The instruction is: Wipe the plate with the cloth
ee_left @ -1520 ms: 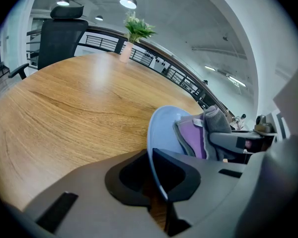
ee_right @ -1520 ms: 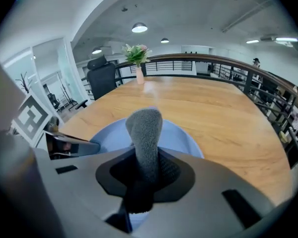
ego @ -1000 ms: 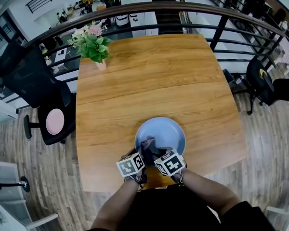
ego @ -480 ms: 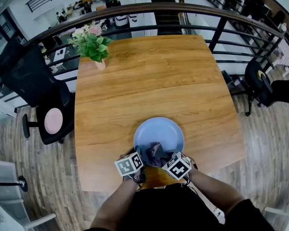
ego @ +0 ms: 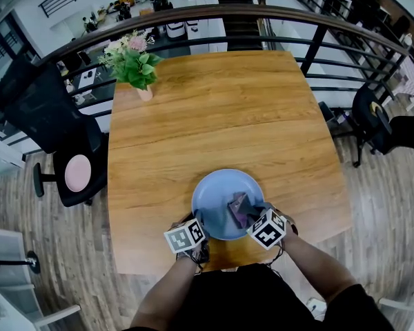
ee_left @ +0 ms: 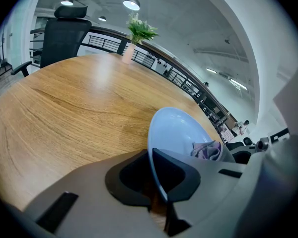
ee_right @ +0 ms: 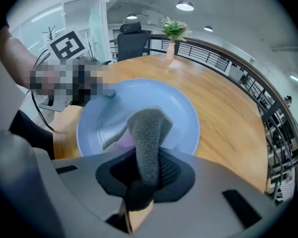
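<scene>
A pale blue plate (ego: pixel 221 188) rests near the front edge of the wooden table (ego: pixel 214 109). My left gripper (ego: pixel 197 222) is shut on the plate's near-left rim; in the left gripper view the rim (ee_left: pixel 155 175) runs edge-on between the jaws. My right gripper (ego: pixel 257 219) is shut on a grey-purple cloth (ego: pixel 240 209), which lies bunched on the right half of the plate. In the right gripper view the cloth (ee_right: pixel 148 133) rises out of the jaws over the plate (ee_right: pixel 184 113). The cloth (ee_left: pixel 207 149) also shows in the left gripper view.
A small vase of flowers (ego: pixel 134 64) stands at the table's far left corner. A black office chair (ego: pixel 45 116) is to the left of the table. A dark railing (ego: pixel 317 40) curves round behind it. The table's front edge is just below the plate.
My right gripper has swept the cloth across the plate from its near-left part to its right side. The left gripper and the plate have stayed put.
</scene>
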`<state>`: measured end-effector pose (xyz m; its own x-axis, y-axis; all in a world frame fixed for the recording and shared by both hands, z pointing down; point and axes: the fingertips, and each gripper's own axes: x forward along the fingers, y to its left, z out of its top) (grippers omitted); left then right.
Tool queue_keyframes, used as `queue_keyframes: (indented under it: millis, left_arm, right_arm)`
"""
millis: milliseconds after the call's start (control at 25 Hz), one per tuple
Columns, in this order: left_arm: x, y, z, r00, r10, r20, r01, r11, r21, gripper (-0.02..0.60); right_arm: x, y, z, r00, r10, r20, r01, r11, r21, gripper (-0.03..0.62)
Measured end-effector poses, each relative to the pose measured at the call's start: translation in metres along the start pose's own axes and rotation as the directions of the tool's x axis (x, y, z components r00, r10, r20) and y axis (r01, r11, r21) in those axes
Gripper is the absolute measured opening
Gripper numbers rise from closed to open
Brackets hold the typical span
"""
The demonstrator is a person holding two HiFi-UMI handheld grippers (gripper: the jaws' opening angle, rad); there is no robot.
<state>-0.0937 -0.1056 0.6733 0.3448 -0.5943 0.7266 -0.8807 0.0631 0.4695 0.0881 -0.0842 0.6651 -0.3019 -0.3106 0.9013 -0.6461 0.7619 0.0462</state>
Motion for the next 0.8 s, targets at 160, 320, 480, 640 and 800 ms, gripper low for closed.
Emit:
queue_keyframes:
  millis: [160,320,480,640,800]
  left_arm:
    - [0.001,0.001,0.000,1.000,0.001,-0.003,-0.001,1.000,-0.001,0.041]
    - [0.001,0.001,0.000,1.000,0.002,-0.005,-0.002,1.000,0.005,0.041]
    - [0.003,0.002,0.000,1.000,0.001,-0.004,-0.001,1.000,0.014,0.042]
    - [0.003,0.002,0.000,1.000,0.001,-0.013,-0.001,1.000,0.022,0.043]
    - [0.003,0.002,0.001,0.999,-0.006,-0.038,0.007,1.000,0.025,0.048]
  right_arm:
    - [0.004,-0.025,0.004,0.998,-0.065,0.013,0.065,0.998,-0.003,0.072]
    - [0.006,-0.046,0.012,0.990,-0.138,0.034,0.139,0.990,-0.010,0.072]
    - [0.011,-0.062,0.023,0.978,-0.200,0.054,0.202,0.979,-0.031,0.072]
    - [0.017,-0.072,0.034,0.973,-0.223,0.068,0.223,0.975,0.000,0.072]
    - [0.019,-0.081,0.047,0.963,-0.246,0.111,0.243,0.969,0.047,0.072]
